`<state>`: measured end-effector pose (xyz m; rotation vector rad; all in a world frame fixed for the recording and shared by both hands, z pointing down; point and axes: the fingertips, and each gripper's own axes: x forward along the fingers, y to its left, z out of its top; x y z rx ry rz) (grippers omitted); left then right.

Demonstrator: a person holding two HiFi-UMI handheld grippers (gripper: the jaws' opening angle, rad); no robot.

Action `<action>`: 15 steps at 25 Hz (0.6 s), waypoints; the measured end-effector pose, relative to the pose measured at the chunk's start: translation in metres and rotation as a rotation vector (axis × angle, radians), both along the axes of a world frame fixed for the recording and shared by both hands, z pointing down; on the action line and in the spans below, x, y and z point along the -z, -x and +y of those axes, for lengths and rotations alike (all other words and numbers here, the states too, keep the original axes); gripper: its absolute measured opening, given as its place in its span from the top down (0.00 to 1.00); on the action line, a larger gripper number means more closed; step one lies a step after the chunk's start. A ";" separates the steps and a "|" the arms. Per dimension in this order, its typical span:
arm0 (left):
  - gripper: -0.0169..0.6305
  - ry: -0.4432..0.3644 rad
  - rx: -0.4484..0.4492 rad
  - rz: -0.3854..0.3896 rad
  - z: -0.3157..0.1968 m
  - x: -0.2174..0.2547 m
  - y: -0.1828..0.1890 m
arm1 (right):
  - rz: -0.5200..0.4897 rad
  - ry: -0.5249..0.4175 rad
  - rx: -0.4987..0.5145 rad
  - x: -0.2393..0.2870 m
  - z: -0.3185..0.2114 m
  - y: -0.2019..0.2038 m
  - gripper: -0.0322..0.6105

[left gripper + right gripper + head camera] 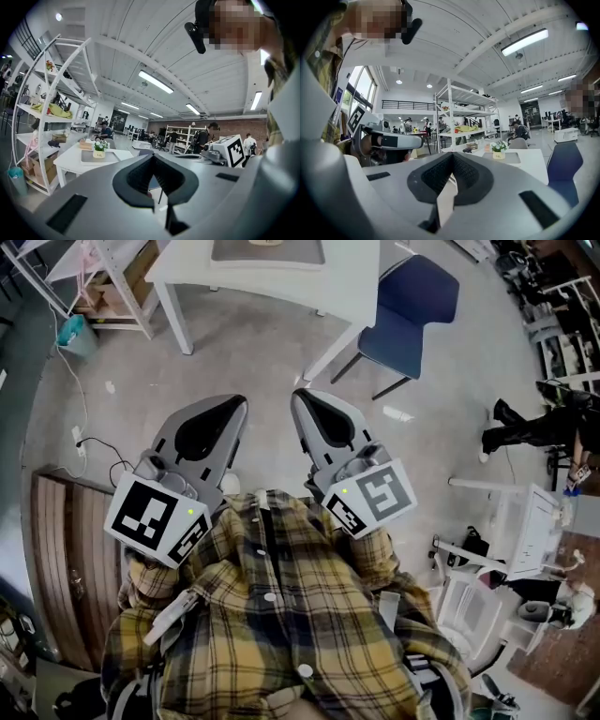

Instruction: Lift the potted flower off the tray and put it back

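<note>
The potted flower [99, 149], white blooms in a small pale pot, stands on a grey tray [110, 159] on a white table [68, 166] some way ahead. The right gripper view shows the same pot [499, 150], tray [513, 158] and table [532, 166]. In the head view the tray [267, 253] lies at the table's top edge. My left gripper [234, 404] and right gripper [300, 397] are held side by side close to my chest, pointing at the table. Both are shut with nothing between their jaws, far short of the pot.
A blue chair [412, 301] stands at the table's right corner. White shelving [51, 108] rises left of the table. A wooden board [66, 559] and a cable [89, 442] lie on the floor at my left. White equipment [525, 531] is at my right. People stand far back.
</note>
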<state>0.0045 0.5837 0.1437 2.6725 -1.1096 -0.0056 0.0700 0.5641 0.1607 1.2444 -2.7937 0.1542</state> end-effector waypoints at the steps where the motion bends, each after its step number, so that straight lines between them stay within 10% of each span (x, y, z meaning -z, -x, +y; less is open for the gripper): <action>1: 0.96 0.001 0.001 -0.001 -0.003 -0.001 0.004 | -0.001 0.000 -0.003 0.000 -0.002 0.002 0.95; 15: 0.96 0.007 -0.025 -0.038 -0.032 -0.019 0.050 | -0.004 0.016 -0.076 -0.017 -0.029 0.032 0.95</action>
